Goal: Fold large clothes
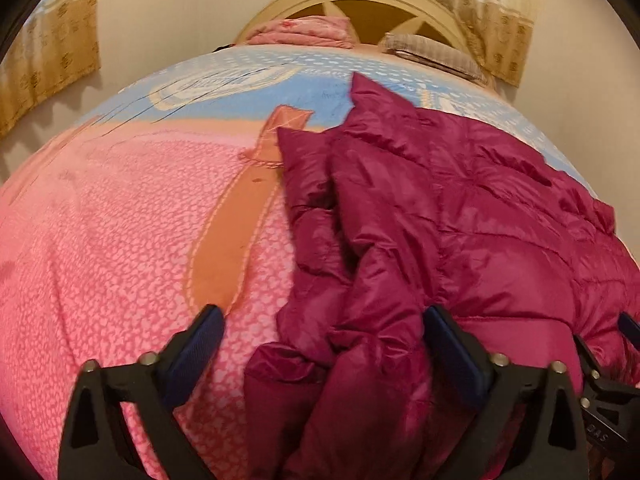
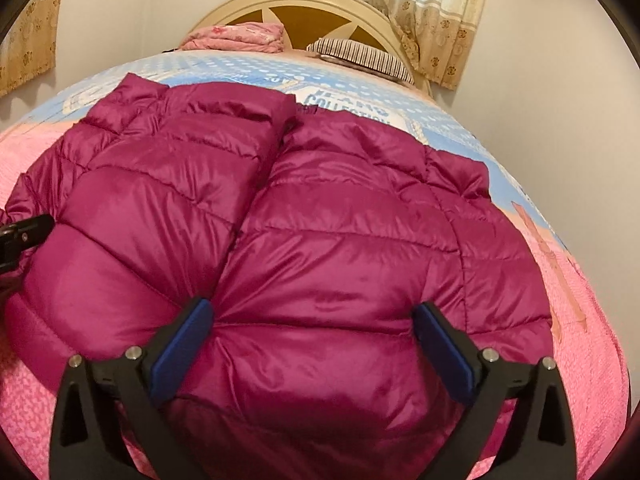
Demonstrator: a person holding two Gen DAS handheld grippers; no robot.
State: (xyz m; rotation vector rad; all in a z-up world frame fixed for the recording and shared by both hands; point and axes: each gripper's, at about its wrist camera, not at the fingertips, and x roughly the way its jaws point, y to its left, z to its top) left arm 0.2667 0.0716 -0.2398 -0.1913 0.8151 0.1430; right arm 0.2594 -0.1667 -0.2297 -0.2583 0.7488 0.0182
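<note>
Jacket (image 2: 320, 220) lies flat on bedspread (image 2: 592, 340), collar twd headboard (image 2: 304, 0).

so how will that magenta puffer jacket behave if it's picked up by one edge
The jacket will probably flop and drape, since it already lies in soft folds on the bedspread. Its shiny shell looks slippery, so a shallow pinch may slide off. The puffy quilted panels suggest it is light for its bulk and will likely spring back after squeezing.
</note>
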